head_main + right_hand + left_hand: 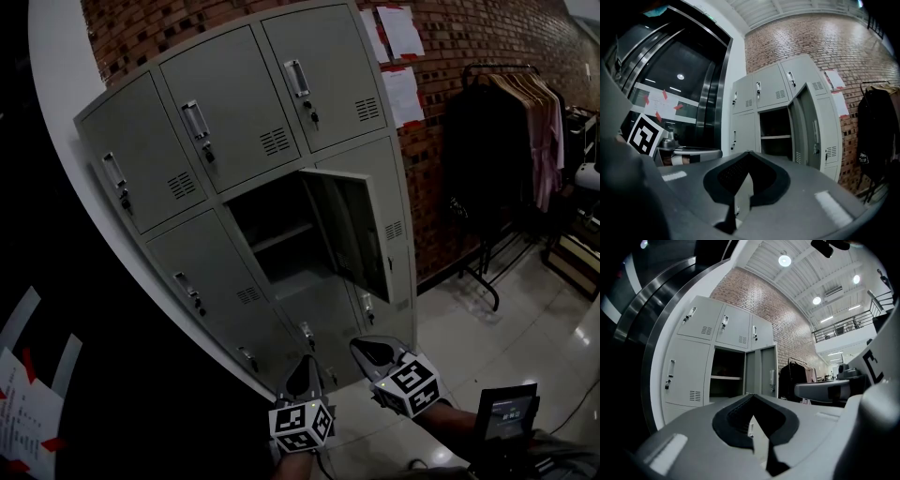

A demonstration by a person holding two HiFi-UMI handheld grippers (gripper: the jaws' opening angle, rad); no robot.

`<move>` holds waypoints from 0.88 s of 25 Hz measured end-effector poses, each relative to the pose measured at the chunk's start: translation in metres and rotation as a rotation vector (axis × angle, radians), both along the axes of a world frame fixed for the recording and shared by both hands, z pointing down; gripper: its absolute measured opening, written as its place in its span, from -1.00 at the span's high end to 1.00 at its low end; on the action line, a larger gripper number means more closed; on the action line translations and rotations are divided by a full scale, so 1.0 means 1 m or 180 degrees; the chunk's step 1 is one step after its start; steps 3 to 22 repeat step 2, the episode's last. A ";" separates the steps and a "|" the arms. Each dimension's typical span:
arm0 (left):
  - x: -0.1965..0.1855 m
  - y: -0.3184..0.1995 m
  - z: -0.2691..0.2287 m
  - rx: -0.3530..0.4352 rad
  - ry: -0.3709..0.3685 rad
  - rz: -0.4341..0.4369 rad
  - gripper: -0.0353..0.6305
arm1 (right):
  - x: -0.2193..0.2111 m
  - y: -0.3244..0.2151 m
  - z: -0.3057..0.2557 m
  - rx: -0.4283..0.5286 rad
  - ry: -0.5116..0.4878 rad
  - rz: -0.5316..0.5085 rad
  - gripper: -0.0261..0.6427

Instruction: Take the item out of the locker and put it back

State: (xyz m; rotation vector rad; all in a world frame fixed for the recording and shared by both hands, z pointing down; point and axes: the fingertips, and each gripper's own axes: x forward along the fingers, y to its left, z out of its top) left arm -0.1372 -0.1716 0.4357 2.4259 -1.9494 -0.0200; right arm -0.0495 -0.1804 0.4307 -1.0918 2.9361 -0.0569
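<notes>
While left gripper (pixel 307 362) and right gripper (pixel 360 347) sit closed, empty, boxy grey metal locker (pixel 234 112)

Lt grey locker (pixel 244 112), red-brown brick wall (pixel 450 56) w/ white papers (pixel 401 30).

The open locker compartment (pixel 274 214) is too dark to show any item inside.

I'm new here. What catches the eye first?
A bank of grey lockers stands against a brick wall, one door in the middle row swung open. Low in the head view, the left gripper and right gripper point towards it, both shut and empty. A clothes rack stands at the right.
</notes>
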 end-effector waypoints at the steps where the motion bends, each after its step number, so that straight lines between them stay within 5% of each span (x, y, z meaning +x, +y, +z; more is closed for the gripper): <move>1: 0.002 0.000 0.000 -0.0001 -0.0001 0.0001 0.89 | 0.002 0.000 0.000 0.0000 -0.0002 0.0002 0.92; 22: 0.004 0.000 0.000 -0.0003 -0.0002 0.0002 0.89 | 0.004 -0.001 0.000 0.0000 -0.0005 0.0005 0.92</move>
